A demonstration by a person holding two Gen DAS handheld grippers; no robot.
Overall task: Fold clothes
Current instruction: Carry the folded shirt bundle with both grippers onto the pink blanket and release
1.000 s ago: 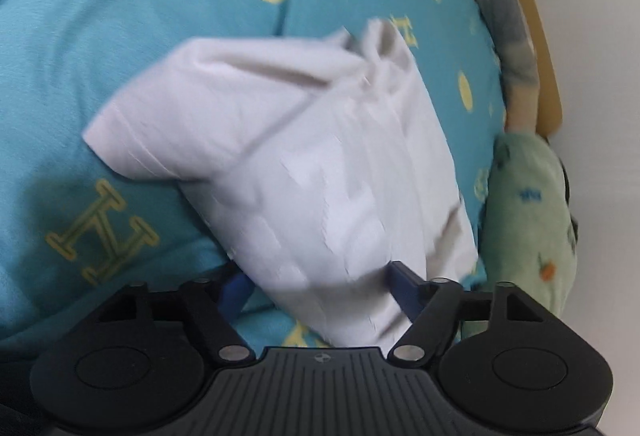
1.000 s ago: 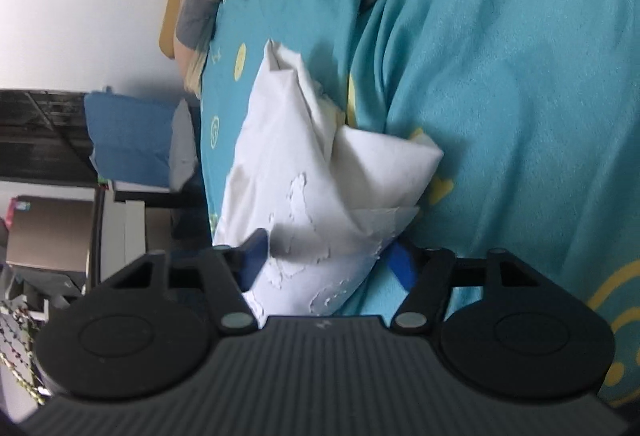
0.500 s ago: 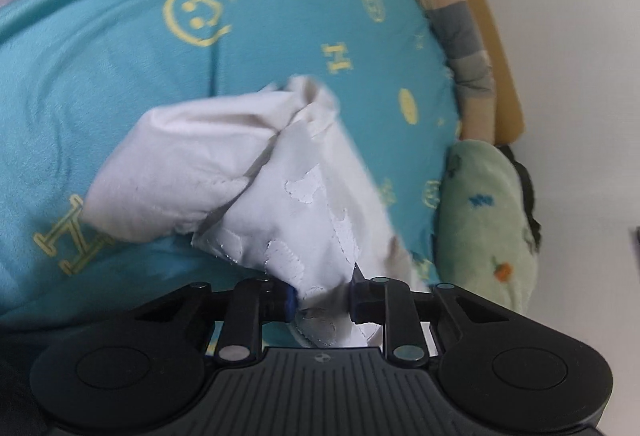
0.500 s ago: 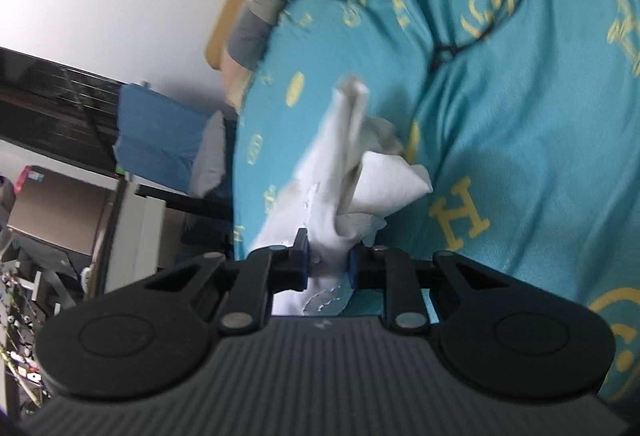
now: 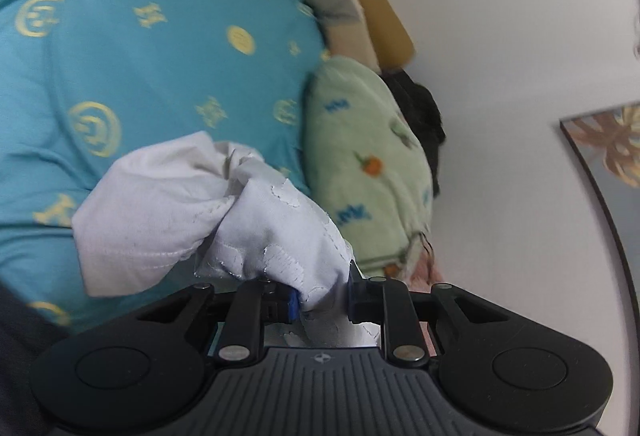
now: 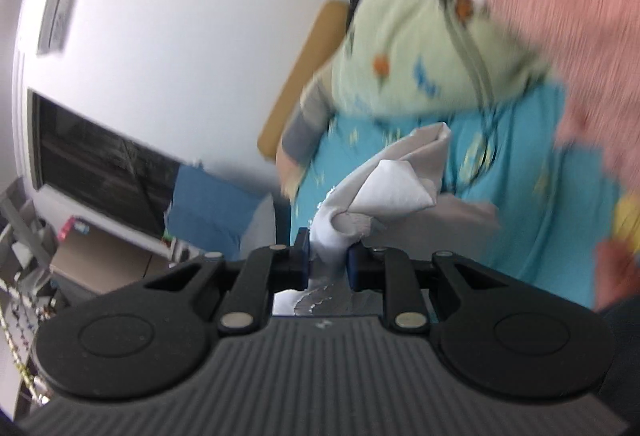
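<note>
Left tool (image 5: 322,300) clamped on a bunched edge of the white garment (image 5: 256,232); right tool (image 6: 328,256) pinches another bunch of it (image 6: 384,192). Garment hangs crumpled between both, above the teal bedsheet (image 5: 160,76), near the green pillow (image 5: 368,176). No neat fold visible. Judgement: early stage; the cloth wants spreading flat, then all folds remain.

Teal bedsheet (image 5: 160,48) with yellow motifs, green pillow (image 5: 368,172) beside it, framed picture (image 5: 612,148) on wall
</note>
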